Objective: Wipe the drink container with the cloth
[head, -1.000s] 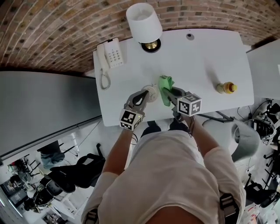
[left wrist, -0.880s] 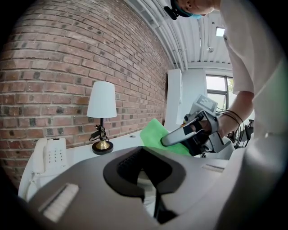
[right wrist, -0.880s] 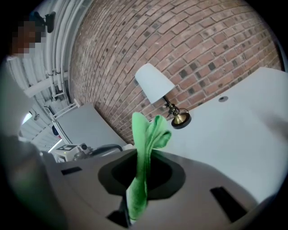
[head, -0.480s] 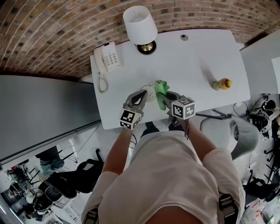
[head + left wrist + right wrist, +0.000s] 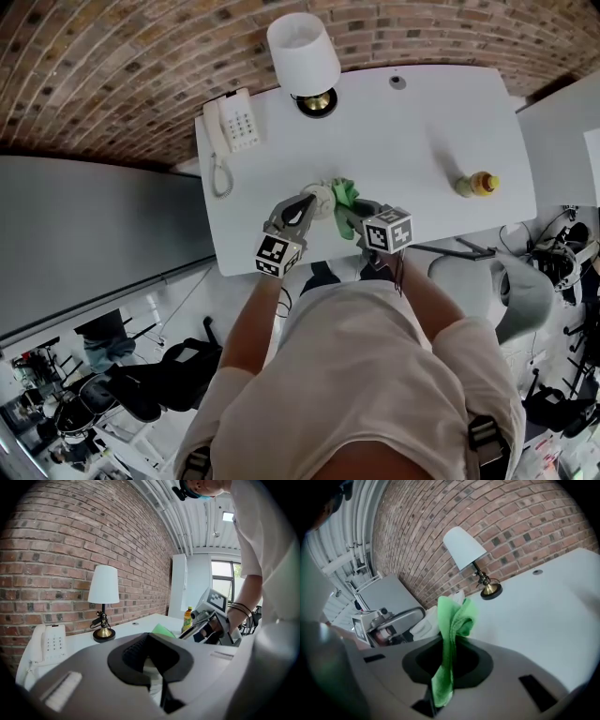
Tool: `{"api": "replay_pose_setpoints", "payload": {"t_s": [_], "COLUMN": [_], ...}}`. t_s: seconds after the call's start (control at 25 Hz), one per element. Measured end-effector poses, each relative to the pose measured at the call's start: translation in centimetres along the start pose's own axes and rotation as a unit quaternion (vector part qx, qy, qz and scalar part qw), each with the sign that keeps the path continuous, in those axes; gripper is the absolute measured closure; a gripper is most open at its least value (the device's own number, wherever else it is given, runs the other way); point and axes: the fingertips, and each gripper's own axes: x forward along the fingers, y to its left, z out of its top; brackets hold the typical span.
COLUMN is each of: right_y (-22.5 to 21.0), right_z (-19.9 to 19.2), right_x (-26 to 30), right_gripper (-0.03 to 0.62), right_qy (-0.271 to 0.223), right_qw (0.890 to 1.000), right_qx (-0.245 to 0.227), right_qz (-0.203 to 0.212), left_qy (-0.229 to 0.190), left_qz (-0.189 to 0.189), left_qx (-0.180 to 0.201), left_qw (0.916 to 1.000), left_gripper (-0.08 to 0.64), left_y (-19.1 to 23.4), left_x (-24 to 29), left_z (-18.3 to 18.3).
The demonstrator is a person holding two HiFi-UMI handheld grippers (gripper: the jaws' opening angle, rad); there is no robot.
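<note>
left gripper [image 5: 311, 205] jaws clamp white container [image 5: 323, 198] | right gripper [image 5: 345, 216] jaws pinch green cloth [image 5: 343, 193] | risk: hard wiping could twist the container loose; the thin pinch may drop the cloth

Bright even daylight, window [image 5: 223, 578] glare, fisheye-bent edges, dark corners in gripper views

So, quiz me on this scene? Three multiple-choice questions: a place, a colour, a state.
1. Where on the table does the lamp stand? A. At the far edge, near the telephone. B. At the person's edge. C. Beside the bottle.
2. What colour is the cloth? A. Red. B. Green. C. Blue.
3. The right gripper is: A. Open, empty. B. Shut on the cloth. C. Lying on the table.
Answers: A, the lamp stands by the brick wall; B, plainly green; B, the cloth hangs pinched between its jaws.
</note>
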Motion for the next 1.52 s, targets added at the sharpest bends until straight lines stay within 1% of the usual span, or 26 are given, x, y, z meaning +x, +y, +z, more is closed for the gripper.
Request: {"api": "replay_pose_setpoints", "payload": {"t_s": [0.24, 0.6, 0.88, 1.16, 1.32, 1.4, 1.52], "right_y": [-1.0, -2.8, -4.7, -6.1, -6.5, -6.4, -5.9], "right_z": [-1.3, -4.4, -6.6, -7.8, -7.6, -7.1, -6.1], "right_x": [1.0, 3.0, 4.8, 6.4, 6.5, 6.0, 4.9], "right_gripper": [0.550, 0.549, 0.549, 0.549, 0.549, 0.549, 0.549], "right_qy": [0.024, 0.091, 0.149, 0.200, 0.200, 0.187, 0.152], "right_qw": [1.000, 0.996, 0.988, 0.978, 0.977, 0.979, 0.984], "right_qx": [-0.006, -0.017, -0.029, -0.061, -0.065, -0.056, -0.025], "right_qz": [0.005, -0.001, -0.010, -0.025, -0.039, -0.057, -0.086], "left_qy": [-0.001, -0.007, -0.007, -0.007, -0.010, -0.013, -0.018], "left_qz": [0.001, 0.005, 0.008, 0.010, 0.007, 0.001, -0.007], "left_qx": [-0.001, -0.008, -0.011, -0.017, -0.015, -0.016, -0.016], "left_qw": [1.0000, 0.9999, 0.9999, 0.9998, 0.9998, 0.9998, 0.9997], "left_gripper": [0.554, 0.554, 0.554, 0.554, 0.554, 0.554, 0.554], "left_y": [0.1, 0.0, 0.0, 0.2, 0.4, 0.5, 0.5], "left_x": [0.1, 0.1, 0.1, 0.0, -0.1, -0.2, -0.3], "left_z": [-0.2, 0.1, 0.1, 0.1, 0.0, 0.0, 0.0]}}
